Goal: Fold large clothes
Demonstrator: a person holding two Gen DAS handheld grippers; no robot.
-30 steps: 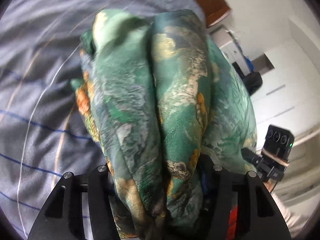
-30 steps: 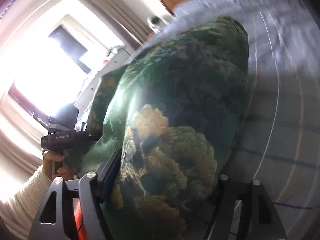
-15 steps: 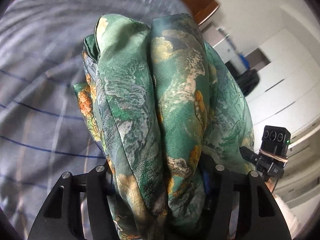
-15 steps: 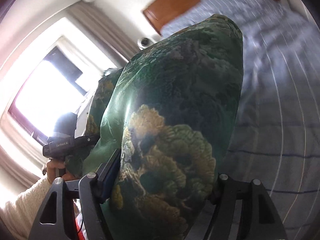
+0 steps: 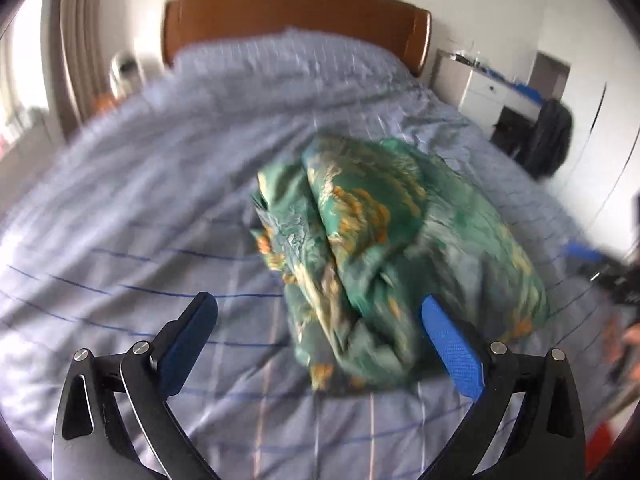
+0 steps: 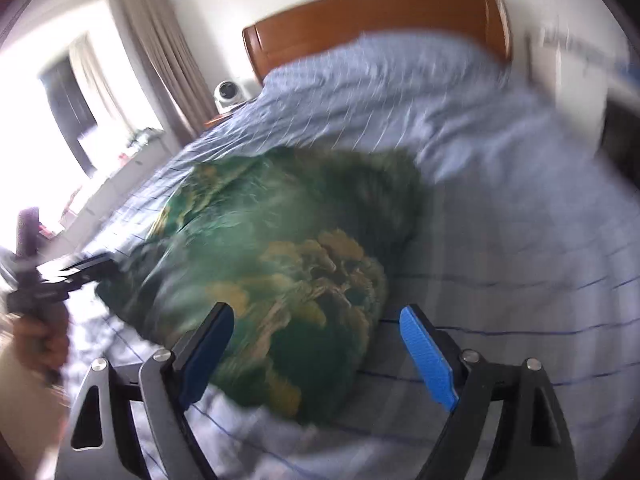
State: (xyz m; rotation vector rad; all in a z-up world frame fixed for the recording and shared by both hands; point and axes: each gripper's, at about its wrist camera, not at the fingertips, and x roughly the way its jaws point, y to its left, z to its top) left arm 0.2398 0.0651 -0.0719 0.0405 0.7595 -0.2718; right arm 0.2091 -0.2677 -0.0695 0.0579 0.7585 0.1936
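Bed [image 5: 120, 216]: fills most of both views; covered in a pale blue-grey sheet with thin dark blue and faint tan lines crossing in a wide check.
Headboard [image 5: 296, 12]: brown wood with rounded corners, at 12 o'clock in the left wrist view and between 12 and 1 o'clock in the right wrist view.
Garment [image 5: 384, 256]: green cloth printed with gold, orange and pale motifs, gathered into a thick bundle of several folds. It lies on the bed just right of centre in the left wrist view and at centre in the right wrist view [image 6: 280, 264]. Edges are motion-blurred, so the exact fold lines cannot be told.
Curtains and window [image 6: 80, 92]: bright window with beige drapes at 10 o'clock in the right wrist view.
White cabinet [image 5: 480, 92]: beside the bed at 2 o'clock in the left wrist view, with a dark chair just right of it.
Left gripper [image 5: 318, 314]: black frame, blue pads, fingers spread wide and holding nothing. The bundle's near end sits between and beyond the tips; contact with the pads cannot be told. Also seen blurred at 9 o'clock in the right wrist view, at the bundle's edge.
Right gripper [image 6: 316, 320]: fingers spread apart, nothing clamped; the bundle lies just ahead, nearer the left finger.
Small white camera [image 6: 228, 94]: on the bedside stand at 11 o'clock in the right wrist view.
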